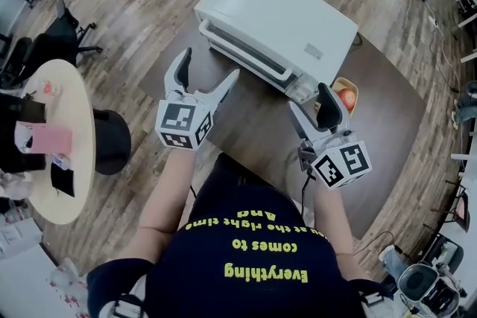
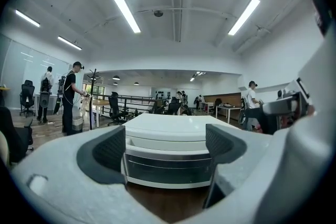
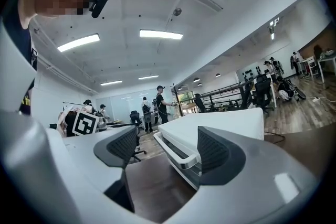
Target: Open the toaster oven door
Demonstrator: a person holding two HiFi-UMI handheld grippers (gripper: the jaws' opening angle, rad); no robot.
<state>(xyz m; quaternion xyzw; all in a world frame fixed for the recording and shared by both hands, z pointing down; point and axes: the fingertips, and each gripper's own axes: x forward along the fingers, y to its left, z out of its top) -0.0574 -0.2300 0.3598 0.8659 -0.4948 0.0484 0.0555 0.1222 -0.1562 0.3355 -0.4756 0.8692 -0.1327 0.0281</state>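
wood floor [image 1: 134, 4] runs all around a dark table [image 1: 257, 126], and on the far part of that table sits the white oven [image 1: 283, 18]. its front is turned toward us. its glass door [image 2: 167, 169] is shut, with the long handle [image 3: 176, 156] lying along the door's top edge. we hold the left gripper [image 1: 210, 65] low over the table in front of the oven's left half. in the left gripper view its jaws stand wide apart with nothing in them, and the oven front shows between them, farther off. the right gripper [image 1: 308, 99] is near the oven's right front corner. in the right gripper view its jaws are also wide apart and hold nothing. the right end of the handle shows in the gap between the pads [image 3: 212, 149], which press on nothing. a small bowl [image 1: 350, 88] with a red-orange fruit [image 1: 346, 98] stands just beside that corner, partly behind the right gripper. off to our left are a round pale table [image 1: 71, 97], a black stool [image 1: 112, 141] and black chairs [image 1: 67, 33]. both gripper views show people [image 2: 71, 102] standing far back in the office.
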